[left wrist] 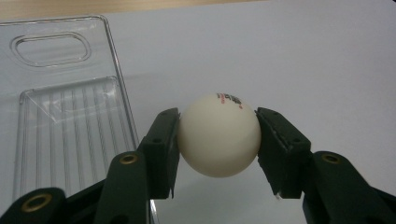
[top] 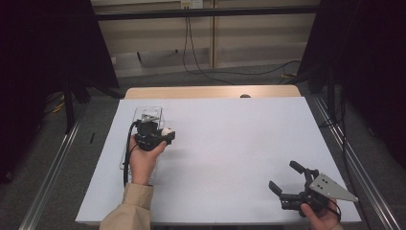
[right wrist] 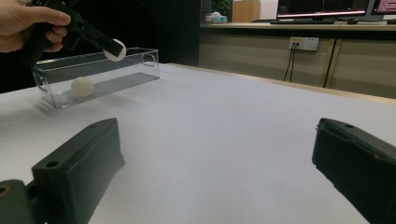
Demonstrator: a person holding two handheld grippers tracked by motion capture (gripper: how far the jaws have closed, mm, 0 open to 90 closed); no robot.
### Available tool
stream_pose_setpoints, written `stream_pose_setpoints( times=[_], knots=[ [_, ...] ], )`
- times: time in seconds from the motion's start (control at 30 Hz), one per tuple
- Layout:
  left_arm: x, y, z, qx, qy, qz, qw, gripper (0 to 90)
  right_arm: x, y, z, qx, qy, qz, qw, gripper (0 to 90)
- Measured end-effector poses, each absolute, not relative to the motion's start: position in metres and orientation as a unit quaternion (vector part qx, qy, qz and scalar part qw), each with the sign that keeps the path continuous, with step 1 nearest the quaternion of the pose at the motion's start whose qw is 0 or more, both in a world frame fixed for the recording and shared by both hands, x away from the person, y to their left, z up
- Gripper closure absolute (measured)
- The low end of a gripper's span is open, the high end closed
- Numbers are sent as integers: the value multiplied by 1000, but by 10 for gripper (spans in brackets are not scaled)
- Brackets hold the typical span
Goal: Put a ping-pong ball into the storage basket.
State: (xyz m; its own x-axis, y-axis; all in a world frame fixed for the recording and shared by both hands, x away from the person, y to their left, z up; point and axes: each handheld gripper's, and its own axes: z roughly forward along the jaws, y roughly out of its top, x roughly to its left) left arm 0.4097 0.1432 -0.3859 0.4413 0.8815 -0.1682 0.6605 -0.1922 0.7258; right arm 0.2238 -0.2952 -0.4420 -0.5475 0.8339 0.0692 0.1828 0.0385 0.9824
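The table [top: 230, 143] lies wide and bare between the tools. The clear tray [left wrist: 60, 116] sits just beside the left tool [left wrist: 218, 135], its long rim nearest (a second ball [right wrist: 82, 86] lies inside). That tool is clamped on a ball [left wrist: 218, 140]. The right tool [top: 287, 179] gapes apart, well away.

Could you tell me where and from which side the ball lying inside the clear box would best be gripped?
Probably from straight above, through the open top of the clear box. The ball in the box rests on the ribbed floor between close long walls, so a side approach looks blocked. Close the jaws across its widest middle, lined up along the box's length. The right gripper is open and free; the left gripper already holds another ball.
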Motion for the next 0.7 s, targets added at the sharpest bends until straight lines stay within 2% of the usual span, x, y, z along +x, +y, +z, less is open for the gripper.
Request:
stream_pose_setpoints(
  times=[0.7],
  knots=[
    [409, 149, -383, 759, 510, 148, 378, 513, 224, -295, -442, 383, 663, 578, 282, 9]
  ],
)
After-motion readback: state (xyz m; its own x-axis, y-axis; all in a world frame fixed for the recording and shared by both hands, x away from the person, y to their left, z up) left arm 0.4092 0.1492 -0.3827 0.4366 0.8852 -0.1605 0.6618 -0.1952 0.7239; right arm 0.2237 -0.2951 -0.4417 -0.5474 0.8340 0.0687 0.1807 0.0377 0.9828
